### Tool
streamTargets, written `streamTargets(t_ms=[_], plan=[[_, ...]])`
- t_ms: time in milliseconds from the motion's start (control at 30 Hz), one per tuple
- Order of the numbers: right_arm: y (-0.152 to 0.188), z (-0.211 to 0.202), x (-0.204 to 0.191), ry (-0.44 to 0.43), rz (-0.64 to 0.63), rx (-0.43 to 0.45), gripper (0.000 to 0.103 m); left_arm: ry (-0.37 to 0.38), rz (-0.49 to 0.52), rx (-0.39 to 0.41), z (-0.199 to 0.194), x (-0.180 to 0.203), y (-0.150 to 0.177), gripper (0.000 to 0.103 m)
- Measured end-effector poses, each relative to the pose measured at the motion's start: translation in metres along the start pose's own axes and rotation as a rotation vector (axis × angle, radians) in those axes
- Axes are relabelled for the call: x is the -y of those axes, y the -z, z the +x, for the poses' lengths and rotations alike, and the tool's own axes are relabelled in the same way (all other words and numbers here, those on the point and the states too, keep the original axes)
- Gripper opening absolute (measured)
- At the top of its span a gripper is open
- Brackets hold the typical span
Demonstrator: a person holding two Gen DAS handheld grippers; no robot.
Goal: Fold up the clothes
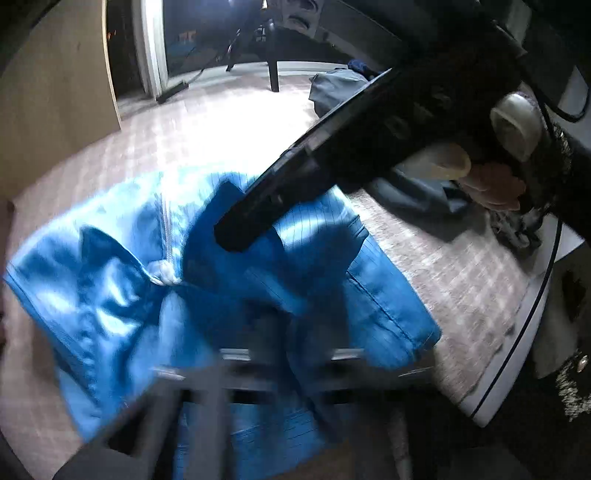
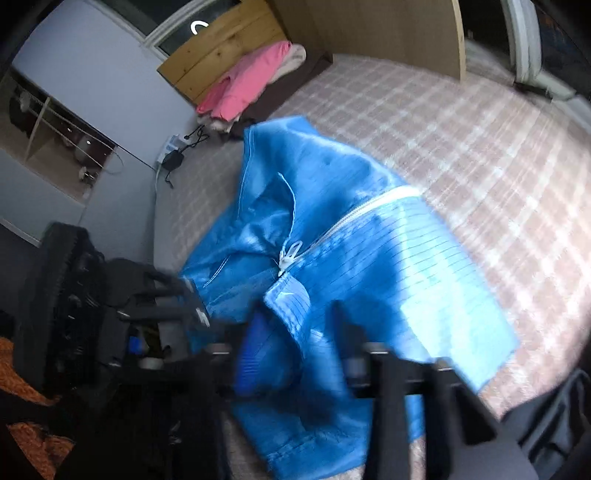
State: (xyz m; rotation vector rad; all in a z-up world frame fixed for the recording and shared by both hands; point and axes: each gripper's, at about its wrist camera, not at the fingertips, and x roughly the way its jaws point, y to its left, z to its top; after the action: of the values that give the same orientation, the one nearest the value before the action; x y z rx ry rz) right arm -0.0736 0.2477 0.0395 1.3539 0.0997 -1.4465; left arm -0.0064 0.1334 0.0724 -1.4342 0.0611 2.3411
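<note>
From the left wrist view we see one blue jacket [image 1: 229, 280] lying crumpled on a bed covered by a pink checked bedspread [image 1: 229, 122]. Its white zipper [image 1: 166, 236] runs down the middle of the garment. Our left gripper [image 1: 258, 369] sits low over the near part of the jacket, blurred; we cannot tell whether its fingers are apart or clamped on cloth. The right gripper [image 1: 240, 232] reaches in from the upper right, its dark tip over the jacket's middle, held by a hand [image 1: 495, 184]. Beyond the jacket the bedspread lies open toward the far edge, where a wooden board [image 1: 55, 81] stands at the left and a second, darker blue garment [image 1: 332, 88] lies at the far right. The bed's right edge [image 1: 517, 332] runs close beside the jacket's right side.

From the right wrist view we count again one blue jacket [image 2: 332, 258], with one zipper [image 2: 351, 218] and its pull [image 2: 290, 254] near the collar. The right gripper [image 2: 295, 354] is low over the jacket's near edge; blur hides whether its fingers hold fabric, so we cannot tell. The left gripper [image 2: 177, 306] is at the jacket's left side. To the right and beyond, the bedspread [image 2: 461, 147] is open up to a wooden headboard [image 2: 388, 33]. At the far left corner lie one pink folded item [image 2: 243, 85] and a cable [image 2: 177, 155].
</note>
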Motion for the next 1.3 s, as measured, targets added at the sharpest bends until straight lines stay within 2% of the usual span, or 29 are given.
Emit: streamTargets(t_ms=[100, 167, 233, 367, 467, 500, 567, 600, 700, 733, 833, 867, 900, 967, 1067, 1200, 1233, 1267, 1300], plan=[[-0.001, 0.005, 0.022, -0.120, 0.112, -0.025, 0.003, 0.035, -0.016, 0.051, -0.013, -0.002, 0.007, 0.001], [0.001, -0.001, 0.044, -0.286, 0.224, -0.003, 0.003, 0.054, -0.014, 0.098, -0.029, 0.001, 0.010, 0.001], [0.002, -0.003, 0.057, -0.302, 0.265, 0.007, 0.003, 0.069, -0.012, 0.134, -0.042, 0.003, 0.012, 0.001], [0.001, 0.008, 0.041, -0.010, 0.154, -0.059, 0.003, 0.074, -0.001, 0.100, -0.032, 0.006, 0.015, 0.001], [0.000, 0.001, 0.006, 0.192, 0.004, -0.037, 0.006, 0.049, 0.041, 0.047, -0.021, 0.013, 0.018, 0.004], [0.000, -0.004, -0.003, 0.251, -0.021, -0.016, 0.007, 0.040, 0.057, 0.032, -0.020, 0.016, 0.018, 0.009], [0.001, -0.019, -0.021, 0.362, -0.060, 0.055, 0.007, 0.000, 0.090, 0.014, -0.023, 0.022, 0.019, 0.029], [0.002, -0.025, -0.028, 0.383, -0.078, 0.085, 0.007, -0.015, 0.105, 0.016, -0.028, 0.023, 0.020, 0.030], [0.005, -0.031, -0.046, 0.279, -0.103, 0.114, 0.009, -0.048, 0.134, 0.032, -0.046, 0.025, 0.027, 0.033], [0.002, -0.026, -0.046, 0.257, -0.099, 0.110, 0.011, -0.077, 0.128, 0.037, -0.053, 0.018, 0.030, 0.037], [-0.013, -0.008, -0.042, 0.215, -0.082, 0.096, 0.014, -0.184, 0.066, 0.036, -0.067, -0.012, 0.043, 0.037], [-0.018, -0.002, -0.041, 0.201, -0.076, 0.092, 0.023, -0.210, 0.030, 0.034, -0.070, -0.025, 0.048, 0.037], [-0.023, 0.004, -0.040, 0.187, -0.071, 0.088, 0.036, -0.242, 0.002, 0.031, -0.072, -0.037, 0.053, 0.037], [-0.034, 0.016, -0.038, 0.158, -0.059, 0.079, 0.044, -0.304, -0.006, 0.033, -0.074, -0.051, 0.058, 0.037], [-0.049, 0.034, -0.034, 0.116, -0.042, 0.066, 0.044, -0.347, 0.055, 0.059, -0.072, -0.051, 0.056, 0.037], [-0.051, 0.042, -0.027, 0.126, -0.004, 0.047, 0.042, -0.382, 0.171, 0.058, -0.049, -0.044, 0.045, 0.037], [-0.052, 0.043, -0.025, 0.129, 0.006, 0.043, 0.042, -0.385, 0.189, 0.053, -0.042, -0.045, 0.043, 0.031], [-0.052, 0.045, -0.023, 0.133, 0.016, 0.038, 0.038, -0.372, 0.192, 0.046, -0.036, -0.048, 0.043, 0.011], [-0.052, 0.046, -0.021, 0.136, 0.025, 0.034, 0.026, -0.359, 0.196, 0.039, -0.030, -0.052, 0.042, 0.000]])
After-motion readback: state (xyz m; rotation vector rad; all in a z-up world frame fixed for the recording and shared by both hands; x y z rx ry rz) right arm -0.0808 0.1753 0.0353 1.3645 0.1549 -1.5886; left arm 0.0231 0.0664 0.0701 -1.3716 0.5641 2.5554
